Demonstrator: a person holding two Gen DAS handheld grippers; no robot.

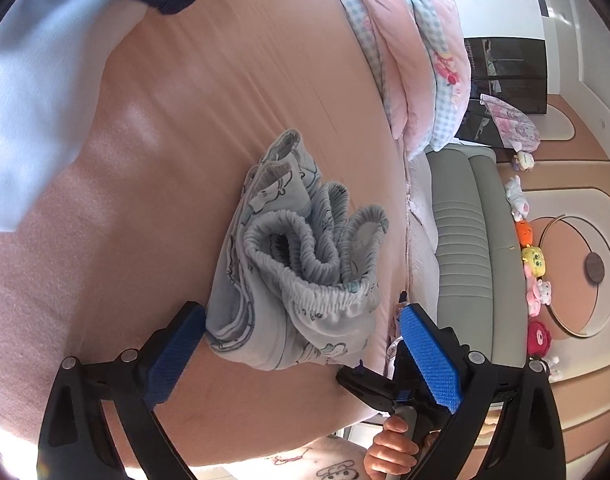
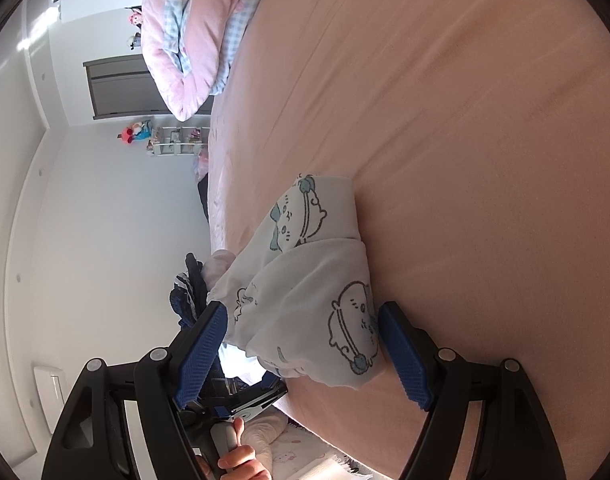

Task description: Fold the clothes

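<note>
left gripper (image 1: pixel 301 344): black frame, blue ribbed pads (image 1: pixel 173 356), round silver screws at the joints | right gripper (image 2: pixel 303 350): same black frame, blue ribbed pads (image 2: pixel 203 354), silver screws | hand (image 2: pixel 241 458) on a grey handle | clothing: pale pink with a cartoon print

Folded trousers (image 1: pixel 289 264): soft pale cloth, matt, printed, with gathered elastic waistbands. Bed sheet (image 1: pixel 177 168): pink cloth, matt, fine-napped. Left gripper (image 1: pixel 303 350): black plastic arms, slightly glossy, blue ribbed rubbery pads (image 1: pixel 429 356), shiny metal rivets; right gripper (image 2: pixel 303 350) alike.
</note>
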